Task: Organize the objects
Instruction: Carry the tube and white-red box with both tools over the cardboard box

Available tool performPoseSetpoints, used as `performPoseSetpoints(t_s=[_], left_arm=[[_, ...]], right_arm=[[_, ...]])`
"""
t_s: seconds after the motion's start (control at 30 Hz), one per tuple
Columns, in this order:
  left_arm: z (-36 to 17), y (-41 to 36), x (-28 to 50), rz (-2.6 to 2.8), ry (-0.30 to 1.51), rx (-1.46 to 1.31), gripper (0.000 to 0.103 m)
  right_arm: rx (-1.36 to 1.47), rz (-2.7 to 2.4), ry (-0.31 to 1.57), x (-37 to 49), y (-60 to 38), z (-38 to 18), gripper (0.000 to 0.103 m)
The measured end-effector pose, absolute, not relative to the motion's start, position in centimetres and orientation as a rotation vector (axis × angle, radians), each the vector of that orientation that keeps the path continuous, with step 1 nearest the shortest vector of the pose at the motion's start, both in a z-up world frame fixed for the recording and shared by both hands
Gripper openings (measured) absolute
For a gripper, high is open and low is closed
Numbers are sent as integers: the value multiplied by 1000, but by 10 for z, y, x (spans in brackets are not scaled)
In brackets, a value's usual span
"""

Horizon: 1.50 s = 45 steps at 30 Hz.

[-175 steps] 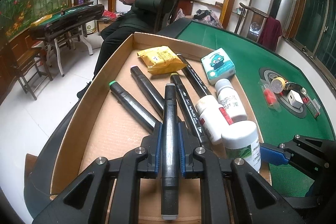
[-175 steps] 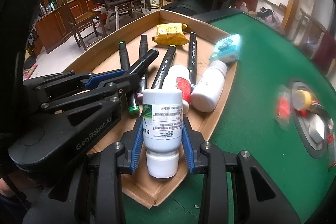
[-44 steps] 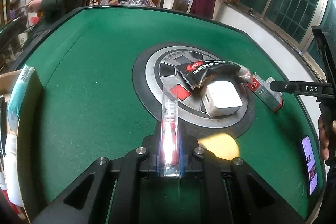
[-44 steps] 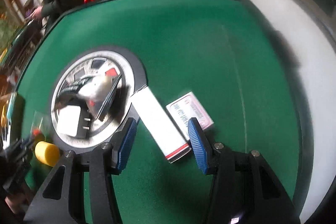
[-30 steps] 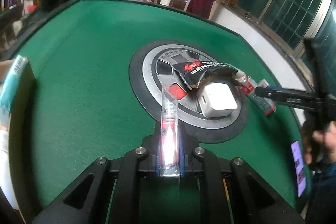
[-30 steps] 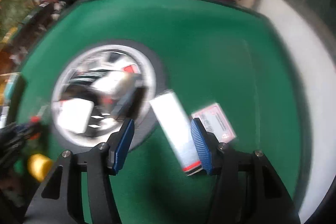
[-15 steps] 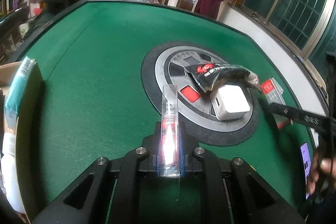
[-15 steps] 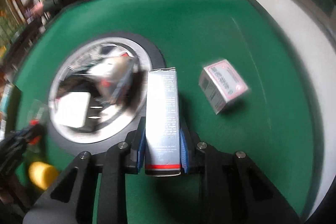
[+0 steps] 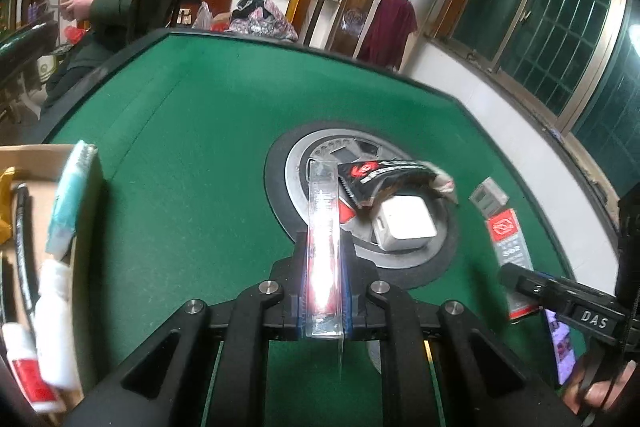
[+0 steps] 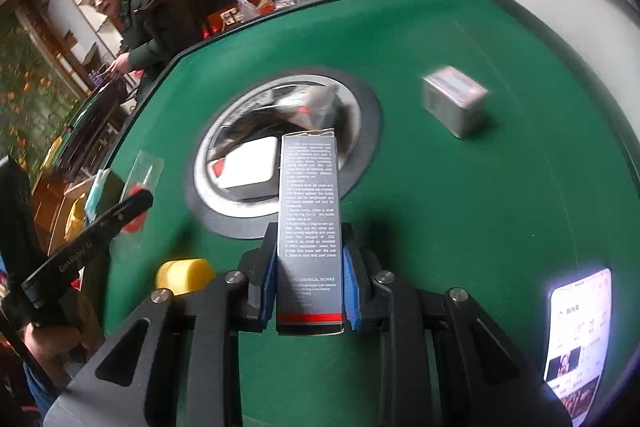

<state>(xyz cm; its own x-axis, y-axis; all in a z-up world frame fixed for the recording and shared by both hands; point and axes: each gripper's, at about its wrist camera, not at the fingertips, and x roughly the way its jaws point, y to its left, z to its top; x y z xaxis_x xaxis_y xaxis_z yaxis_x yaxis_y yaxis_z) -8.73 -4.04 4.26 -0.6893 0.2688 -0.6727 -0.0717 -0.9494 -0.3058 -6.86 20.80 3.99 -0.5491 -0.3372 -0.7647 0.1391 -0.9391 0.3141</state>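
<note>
- left gripper (image 9: 323,303) clamped on clear blister pack (image 9: 323,227), lifted for carrying to cardboard tray (image 9: 36,163) at 9 o'clock.
- right gripper (image 10: 310,291) pinching grey glue box (image 10: 310,211) upright, off green table (image 10: 480,207).

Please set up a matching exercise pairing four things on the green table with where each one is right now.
Things:
1. clear packet with a red item
2. long dark box
3. white charger
4. phone

Places:
A. lying on the felt, screen lit
B. on the round centre plate
C. clamped in the left claw
D. clamped in the right claw

Pairs: 1-C, 2-D, 3-B, 4-A
</note>
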Motion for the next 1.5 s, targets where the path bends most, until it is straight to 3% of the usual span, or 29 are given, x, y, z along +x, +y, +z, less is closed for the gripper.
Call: performPoseSetpoints(t_s=[0.73,1.07,1.5], left_arm=[[106,-158,46,2907,-484,-844,11],[76,-233,71,3043,-608,-940,11],[20,-252,72,3168,-467,-1137,11]], right_arm=[[1184,-2346,-56,-22,51,70,25],[1154,-2176,83,-7,-63,67,25],[1123,-2197,346,0,-150,32,25]])
